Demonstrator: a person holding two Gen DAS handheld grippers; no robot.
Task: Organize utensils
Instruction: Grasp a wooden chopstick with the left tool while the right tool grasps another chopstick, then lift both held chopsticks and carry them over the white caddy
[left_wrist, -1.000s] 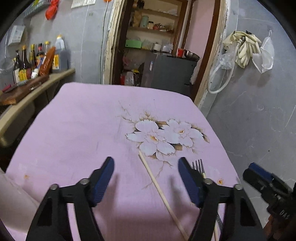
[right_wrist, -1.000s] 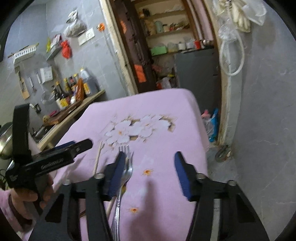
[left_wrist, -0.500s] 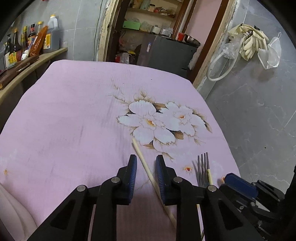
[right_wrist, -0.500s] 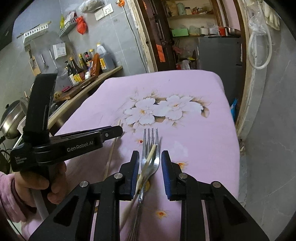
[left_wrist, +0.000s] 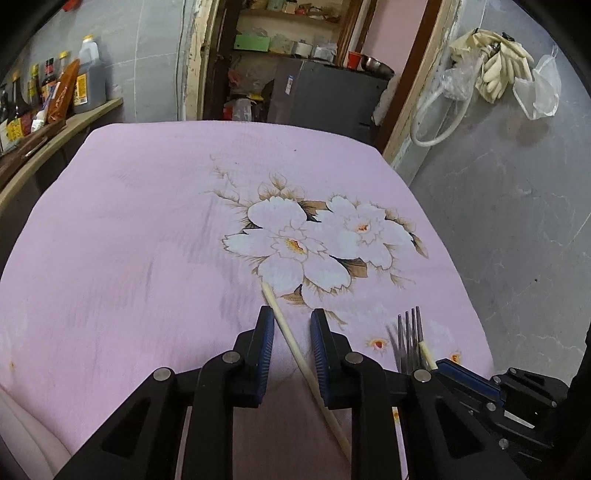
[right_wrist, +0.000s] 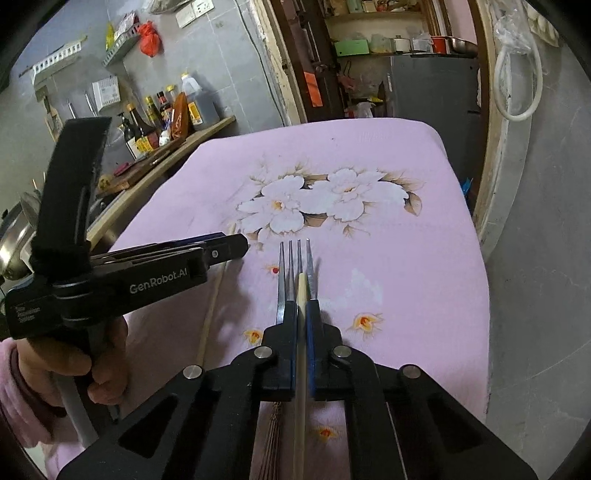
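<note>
A pink flowered cloth (left_wrist: 147, 240) covers the table. One pale chopstick (left_wrist: 277, 306) lies on it and runs back between the pads of my left gripper (left_wrist: 291, 321). Those jaws are closing, with a gap still on each side of the stick. In the right wrist view that gripper (right_wrist: 229, 245) sits low over the same chopstick (right_wrist: 212, 310). My right gripper (right_wrist: 301, 304) is shut on a second chopstick (right_wrist: 302, 288), which lies along a metal fork (right_wrist: 295, 266). The fork's tines stick out ahead of the pads. Whether the fork itself is gripped I cannot tell.
A counter with sauce bottles (right_wrist: 166, 118) runs along the left, with a metal pot (right_wrist: 14, 236) nearer. Beyond the table stand a dark cabinet (left_wrist: 325, 96) and shelves in a doorway. The table's right edge drops to a grey floor (left_wrist: 517, 258). A hand (right_wrist: 103, 369) holds the left gripper.
Both grippers went from wide open to narrow while dipping toward the cloth. The left one came around the lone chopstick; the right one shut on the chopstick lying on the fork.
</note>
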